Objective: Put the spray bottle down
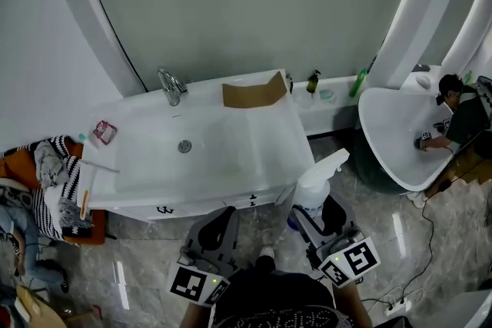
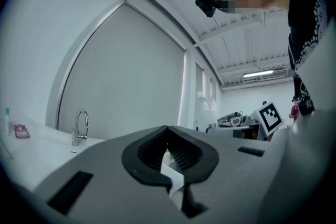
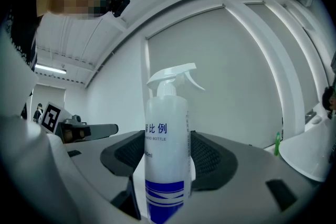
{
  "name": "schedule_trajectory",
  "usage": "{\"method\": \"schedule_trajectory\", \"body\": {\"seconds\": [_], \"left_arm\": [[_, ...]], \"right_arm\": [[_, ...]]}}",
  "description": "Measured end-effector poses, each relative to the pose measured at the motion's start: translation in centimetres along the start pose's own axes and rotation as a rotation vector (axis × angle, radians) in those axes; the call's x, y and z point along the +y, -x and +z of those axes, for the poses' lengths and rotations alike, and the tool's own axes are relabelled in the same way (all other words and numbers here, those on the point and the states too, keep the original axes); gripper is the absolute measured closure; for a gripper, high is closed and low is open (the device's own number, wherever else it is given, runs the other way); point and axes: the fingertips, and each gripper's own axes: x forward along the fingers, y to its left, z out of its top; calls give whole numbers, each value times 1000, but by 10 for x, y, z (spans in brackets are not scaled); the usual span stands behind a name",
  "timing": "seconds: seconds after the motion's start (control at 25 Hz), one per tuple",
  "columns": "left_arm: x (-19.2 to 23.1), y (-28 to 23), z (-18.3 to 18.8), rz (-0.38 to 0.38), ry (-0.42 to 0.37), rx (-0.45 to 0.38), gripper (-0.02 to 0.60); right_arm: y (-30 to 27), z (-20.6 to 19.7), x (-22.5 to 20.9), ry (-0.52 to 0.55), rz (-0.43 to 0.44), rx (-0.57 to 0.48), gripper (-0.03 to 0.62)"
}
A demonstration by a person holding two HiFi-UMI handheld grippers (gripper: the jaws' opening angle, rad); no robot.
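Right hand-held gripper [image 3: 167, 159] clasps bottle [image 3: 166, 123] (upright)

Reads soft and even under a ceiling strip light [image 2: 257, 74], glares in streaks on the glossy floor [image 1: 453, 242], bends and darkens toward the edges of both gripper views.

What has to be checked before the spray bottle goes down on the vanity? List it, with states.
1. Grip: right tongs shut on the spray bottle, which stands upright: ok.
2. Left tongs: shut, nothing between them, apart from the bottle: ok.
3. Landing spot: bare vanity top near its front right corner: ok.
4. Bottle over the top: head view shows it off that corner: not ok.
5. Cardboard at the back edge, away from the spot: ok.
6. Nozzle locked: cannot tell.
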Motion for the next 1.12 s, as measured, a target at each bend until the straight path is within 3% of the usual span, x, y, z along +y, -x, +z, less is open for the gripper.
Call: {"method": "schedule_trajectory", "body": {"seconds": [0.28, 0.48, 0.8, 1.12], "left_arm": [[14, -17, -9, 45, 39, 40, 580], [33, -36, 1, 59, 53, -3, 580], [76, -67, -4, -19, 58, 57, 580], [132, -104, 13, -85, 36, 58, 580]], "right_arm": [[-18, -2, -25, -8, 1, 9, 318], [-39, -5, -35, -9, -8, 20, 318], [-92, -9, -47, -11, -42, 19, 319], [-154, -10, -55, -21, -93, 32, 319]]}}
